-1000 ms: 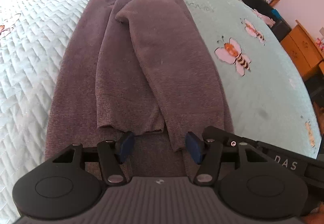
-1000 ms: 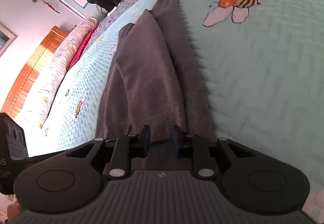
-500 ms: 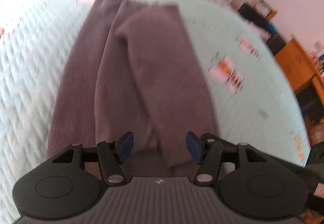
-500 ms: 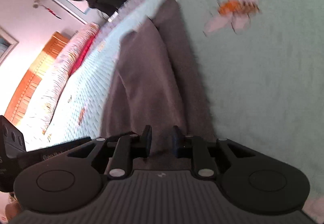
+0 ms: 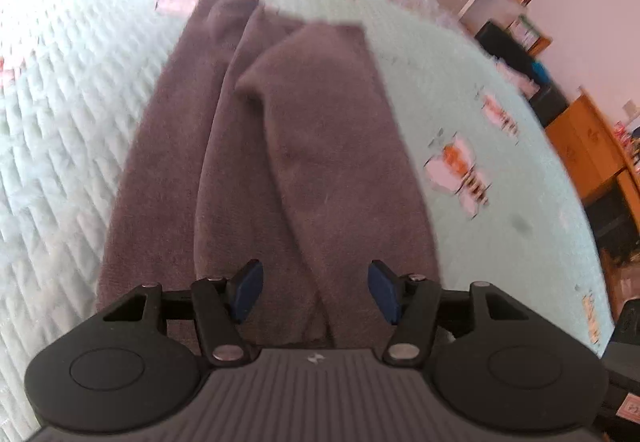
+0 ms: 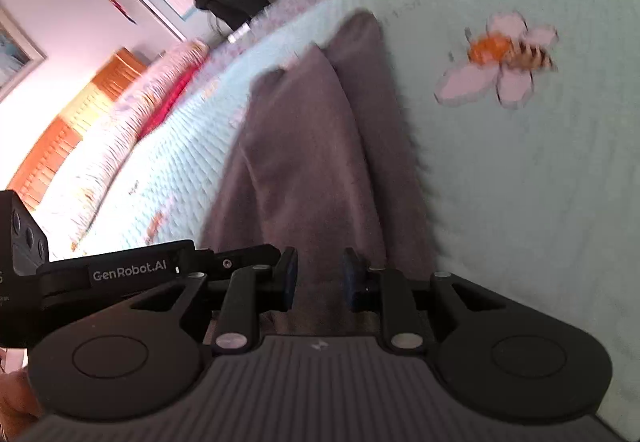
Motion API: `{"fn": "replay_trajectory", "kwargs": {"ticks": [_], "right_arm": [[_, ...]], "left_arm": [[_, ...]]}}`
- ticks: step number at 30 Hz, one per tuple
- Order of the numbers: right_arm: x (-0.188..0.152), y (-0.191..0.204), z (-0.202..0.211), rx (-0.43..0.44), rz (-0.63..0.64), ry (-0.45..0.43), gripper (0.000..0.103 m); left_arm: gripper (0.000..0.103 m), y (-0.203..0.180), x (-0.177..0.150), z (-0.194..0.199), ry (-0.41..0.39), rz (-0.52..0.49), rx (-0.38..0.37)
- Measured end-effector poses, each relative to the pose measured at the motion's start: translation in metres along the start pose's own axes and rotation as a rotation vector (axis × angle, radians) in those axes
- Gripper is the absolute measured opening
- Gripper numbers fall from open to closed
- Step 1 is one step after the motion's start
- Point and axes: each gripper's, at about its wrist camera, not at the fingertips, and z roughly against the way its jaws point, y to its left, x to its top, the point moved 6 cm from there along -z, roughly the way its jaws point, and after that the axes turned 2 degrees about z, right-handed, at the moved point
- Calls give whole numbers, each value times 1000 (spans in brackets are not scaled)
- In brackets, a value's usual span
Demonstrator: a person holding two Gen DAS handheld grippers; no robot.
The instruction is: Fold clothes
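A grey sweater [image 5: 256,146] is laid lengthwise on the green quilt [image 5: 60,114], narrowed into a long strip with both sleeves [image 5: 332,146] turned in over the body. The crosswise fold, near end to far, appears left to be made. The left gripper [image 5: 311,284] is held wide above the near hem; the right gripper [image 6: 318,278] is held narrower, nothing pinched.
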Motion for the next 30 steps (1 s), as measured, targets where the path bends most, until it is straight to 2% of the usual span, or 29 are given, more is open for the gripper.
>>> {"fn": "replay_trajectory", "kwargs": {"ticks": [2, 5, 9, 12, 15, 16, 18, 19, 21, 26, 30], "right_arm": [[1, 3, 3, 2, 10, -13, 25], [-1, 4, 4, -3, 16, -12, 25], [-5, 6, 6, -9, 25, -11, 25], [-7, 8, 7, -14, 31, -10, 26], [-10, 9, 8, -18, 37, -9, 26], [-14, 4, 3, -38, 27, 19, 26], [-25, -9, -8, -66, -2, 81, 25], [-26, -10, -4, -52, -11, 62, 25], [-21, -9, -1, -37, -20, 53, 26], [6, -5, 0, 8, -33, 2, 26], [27, -2, 0, 44, -44, -39, 27]], "left_arm": [[63, -1, 0, 4, -13, -2, 0], [65, 7, -8, -9, 12, -7, -10], [65, 2, -5, 8, 16, 13, -20], [65, -1, -4, 22, -26, 10, -56], [65, 6, -9, 9, 19, 27, -36], [65, 10, -11, 3, 41, 45, -30], [65, 11, -11, 6, 42, 54, -36], [65, 9, -10, 9, 43, 46, -34], [65, 7, -6, 16, 21, 42, -24], [65, 5, 11, 33, -63, 65, -79], [65, 9, 35, 32, -116, 91, -93]]}}
